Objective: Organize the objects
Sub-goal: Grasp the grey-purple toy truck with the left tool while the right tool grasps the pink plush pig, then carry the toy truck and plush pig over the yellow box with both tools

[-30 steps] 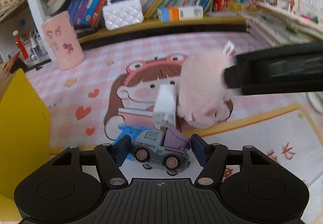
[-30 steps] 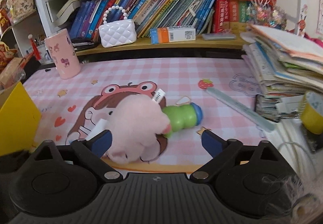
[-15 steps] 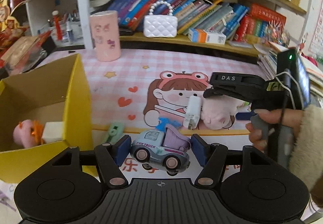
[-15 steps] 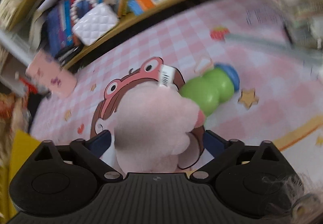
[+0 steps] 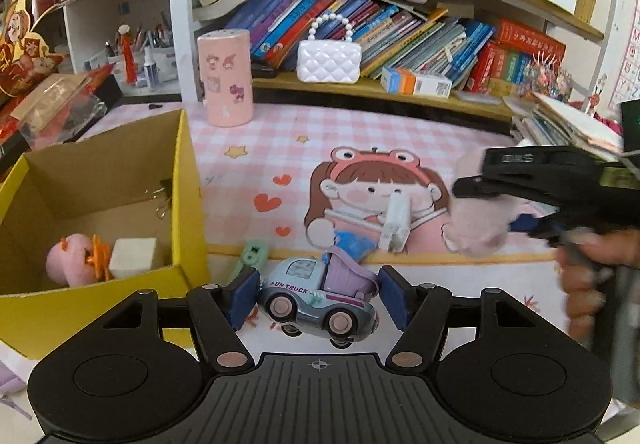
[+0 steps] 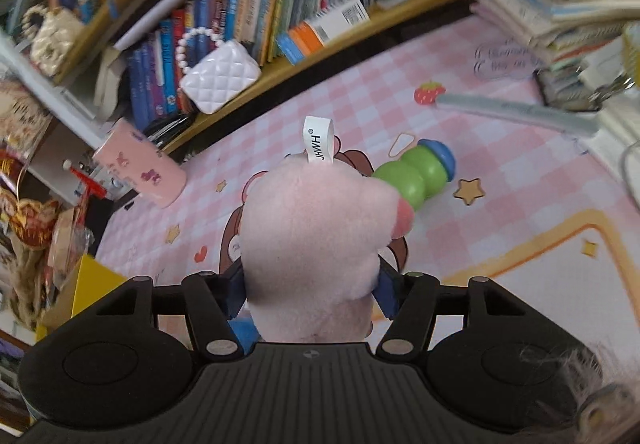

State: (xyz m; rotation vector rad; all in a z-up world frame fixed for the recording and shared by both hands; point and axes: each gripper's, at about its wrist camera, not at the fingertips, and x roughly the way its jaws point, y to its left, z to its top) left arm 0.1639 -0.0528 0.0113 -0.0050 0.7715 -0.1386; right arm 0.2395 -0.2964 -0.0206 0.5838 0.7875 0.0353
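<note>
Left hand-held gripper [image 5: 318, 296]: its 2 blue pads clamp a grey-and-purple toy truck [image 5: 318, 300] marked "FUN TRUCK", held clear of the worktop [image 5: 360, 132], just right of the yellow cardboard box [image 5: 188, 204]; the box holds a pink plush [image 5: 66, 264] and a white block [image 5: 134, 258], touching each other. Right hand-held gripper [image 6: 310, 292]: jaws have just been closing and now press on both sides of a pale pink plush toy [image 6: 316, 240], whose white label [image 6: 319, 140] stands up at its far end; seen from the left wrist view, the same plush [image 5: 478, 220] hangs blurred under the black gripper body, gripped by a hand [image 5: 596, 272] at the right edge. On the pink checked mat: a white charger [image 5: 396, 222] and a blue scrap [image 5: 354, 246] near the printed cartoon girl, a green clip [image 5: 250, 258] beside the box; a green-and-blue bottle-shaped toy [image 6: 416, 172] lies beyond the plush; a pink cylinder [image 5: 226, 78] stands near the bookshelf [image 5: 360, 88].
</note>
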